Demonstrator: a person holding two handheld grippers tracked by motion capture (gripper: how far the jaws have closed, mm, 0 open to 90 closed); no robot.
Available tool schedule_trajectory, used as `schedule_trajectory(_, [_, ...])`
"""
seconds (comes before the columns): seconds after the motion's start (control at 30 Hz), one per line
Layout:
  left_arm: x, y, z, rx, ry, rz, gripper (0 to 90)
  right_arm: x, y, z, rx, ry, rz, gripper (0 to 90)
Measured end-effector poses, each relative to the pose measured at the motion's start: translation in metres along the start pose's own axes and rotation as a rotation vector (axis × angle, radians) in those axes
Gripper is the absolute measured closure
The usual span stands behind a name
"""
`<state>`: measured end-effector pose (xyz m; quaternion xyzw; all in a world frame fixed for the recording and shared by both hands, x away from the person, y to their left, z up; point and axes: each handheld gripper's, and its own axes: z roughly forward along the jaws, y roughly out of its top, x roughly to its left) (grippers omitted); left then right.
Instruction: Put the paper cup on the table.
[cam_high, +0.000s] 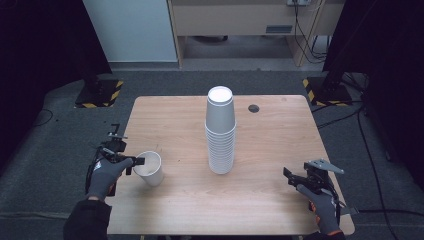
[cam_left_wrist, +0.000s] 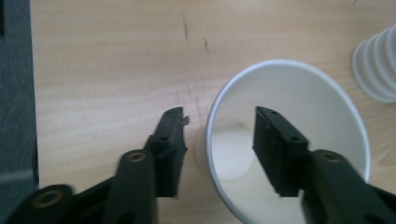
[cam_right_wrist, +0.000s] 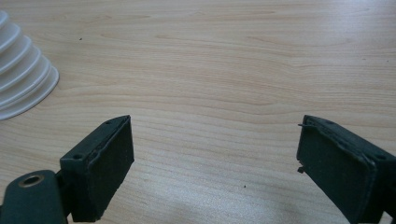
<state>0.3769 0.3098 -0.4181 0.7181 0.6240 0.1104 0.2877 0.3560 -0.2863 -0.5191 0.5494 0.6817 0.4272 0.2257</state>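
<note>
A single white paper cup (cam_high: 149, 169) stands mouth up near the table's left front, leaning a little toward my left gripper (cam_high: 132, 162). In the left gripper view, the jaws of this gripper (cam_left_wrist: 220, 113) straddle the cup (cam_left_wrist: 289, 93) wall: one jaw is inside the cup and the other outside, with gaps to the wall on both sides, so it is open. A tall stack of upturned white cups (cam_high: 220, 131) stands mid-table. My right gripper (cam_high: 292, 177) hovers at the right front, open wide over bare wood (cam_right_wrist: 215, 123), with the stack's base (cam_right_wrist: 21, 74) off to its left.
The wooden table (cam_high: 280, 140) has a small dark round hole (cam_high: 254, 108) near its far edge. Stand bases with yellow-black stripes sit on the floor at the far left (cam_high: 100, 92) and far right (cam_high: 327, 90). The stack's lower rims (cam_left_wrist: 376, 65) lie right of the single cup.
</note>
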Motion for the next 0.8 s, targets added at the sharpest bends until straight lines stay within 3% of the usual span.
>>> schedule_trajectory(0.07, [0.001,-0.006,-0.004,-0.075,-0.007,0.003,45.0,0.000,0.000,0.000,0.000,-0.001,0.002,11.3])
schedule_trajectory(0.23, [0.004,-0.024,-0.010,-0.263,-0.070,-0.007,38.5,0.000,0.000,0.000,-0.001,-0.003,0.005,11.2])
schedule_trajectory(0.33, [0.006,-0.037,-0.012,-0.410,-0.101,-0.019,36.2,0.000,0.000,0.000,0.003,-0.003,-0.002,11.2])
schedule_trajectory(0.5, [0.009,-0.058,-0.011,-0.569,-0.109,-0.043,33.4,0.000,0.000,0.000,-0.001,-0.003,0.000,11.2])
schedule_trajectory(0.63, [0.015,-0.071,-0.009,-0.652,-0.056,-0.040,31.6,0.000,0.000,0.000,-0.001,-0.004,0.001,11.1])
schedule_trajectory(0.8, [0.028,-0.085,-0.004,-0.674,0.017,-0.051,29.3,-0.001,0.000,0.000,-0.003,-0.007,0.005,10.9])
